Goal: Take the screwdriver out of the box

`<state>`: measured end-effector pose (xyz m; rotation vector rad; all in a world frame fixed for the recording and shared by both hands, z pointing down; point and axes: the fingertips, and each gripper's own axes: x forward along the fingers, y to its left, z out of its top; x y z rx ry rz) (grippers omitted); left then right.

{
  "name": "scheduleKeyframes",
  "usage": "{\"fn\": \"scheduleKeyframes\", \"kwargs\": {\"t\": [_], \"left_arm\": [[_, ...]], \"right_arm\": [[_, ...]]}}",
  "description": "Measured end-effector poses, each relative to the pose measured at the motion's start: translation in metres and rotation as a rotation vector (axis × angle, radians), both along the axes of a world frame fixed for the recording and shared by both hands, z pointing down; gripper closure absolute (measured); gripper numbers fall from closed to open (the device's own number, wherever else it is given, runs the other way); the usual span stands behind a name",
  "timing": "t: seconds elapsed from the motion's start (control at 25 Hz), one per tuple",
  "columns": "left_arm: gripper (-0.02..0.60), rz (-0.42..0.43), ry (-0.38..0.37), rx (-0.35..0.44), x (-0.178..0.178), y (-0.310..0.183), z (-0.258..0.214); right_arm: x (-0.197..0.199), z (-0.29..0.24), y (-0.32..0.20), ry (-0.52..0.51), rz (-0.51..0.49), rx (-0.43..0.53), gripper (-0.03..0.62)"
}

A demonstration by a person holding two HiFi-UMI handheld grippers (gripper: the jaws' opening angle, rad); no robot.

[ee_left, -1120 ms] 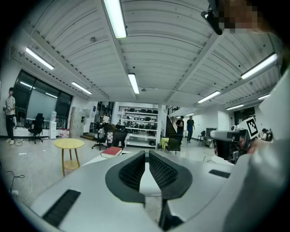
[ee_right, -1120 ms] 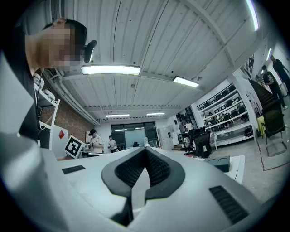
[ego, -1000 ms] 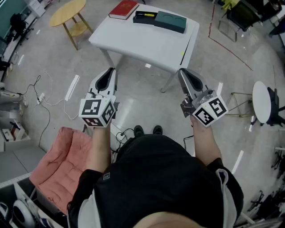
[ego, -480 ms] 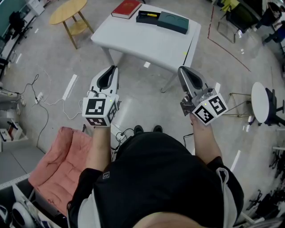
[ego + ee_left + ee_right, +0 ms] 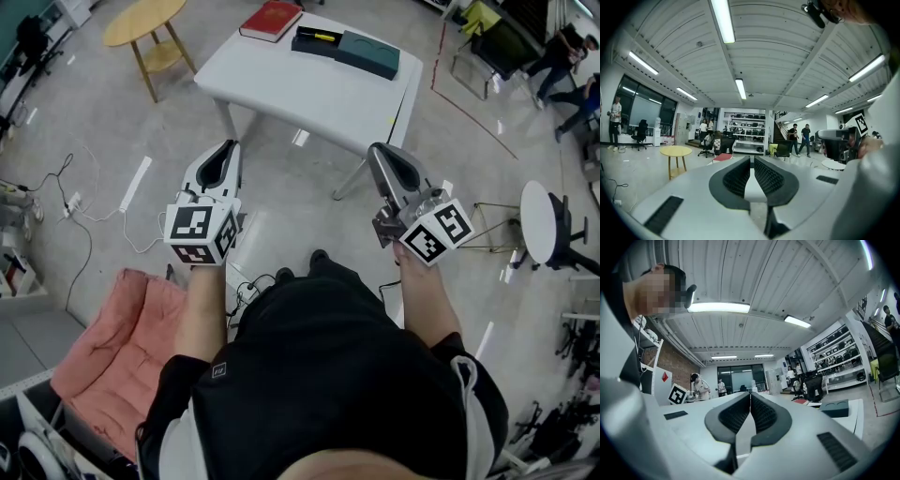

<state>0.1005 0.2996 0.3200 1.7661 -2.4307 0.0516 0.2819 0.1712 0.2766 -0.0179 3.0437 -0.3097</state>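
Screwdriver (image 5: pixel 323 36): a yellow-handled tool lying in the open black box (image 5: pixel 309 41), which sits at the far side of the white table (image 5: pixel 300 94). It has not been lifted out. The box's dark green lid (image 5: pixel 367 53) lies flat just beside the box, to its right in the head view, and shows again in the right gripper view (image 5: pixel 834 408). A red book (image 5: pixel 272 19) rests at the table's far left corner, close to the box.

Left gripper (image 5: pixel 228 146): held out over the floor, short of the table's near edge and well apart from the box. Its own view (image 5: pixel 752 159) shows the ribbed pads drawn all but together, with only a thin slit between them and nothing in it.

Right gripper (image 5: pixel 377 150): likewise short of the table, pointing roughly level. Its own view (image 5: pixel 750 394) shows the pad tips meeting, clenched on nothing.

The person stands on the grey floor, facing the table, arms forward.

Surroundings: a round yellow side table (image 5: pixel 142 21) stands left of the white table, a pink cushion (image 5: pixel 108 342) lies on the floor at the person's left, loose cables (image 5: pixel 80 202) run beside it, and a small round white table (image 5: pixel 536 220) stands at right (other people are visible in the distance in both gripper views).
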Motion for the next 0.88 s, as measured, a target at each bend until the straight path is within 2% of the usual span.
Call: {"fn": "scheduleKeyframes", "kwargs": {"t": [0.24,0.48,0.88], "left_arm": [[0.561,0.007,0.010,-0.009,-0.014,-0.013,0.008],[0.566,-0.012,0.023,-0.020,-0.044,-0.035,0.013],[0.566,-0.043,0.029,-0.062,-0.096,-0.124,0.020]], "right_arm": [[-0.019,0.015,-0.015,0.003,-0.012,-0.050,0.565],[-0.055,0.027,-0.042,-0.007,-0.055,-0.087,0.563],[-0.118,0.037,-0.134,-0.004,-0.099,-0.122,0.563]]}}
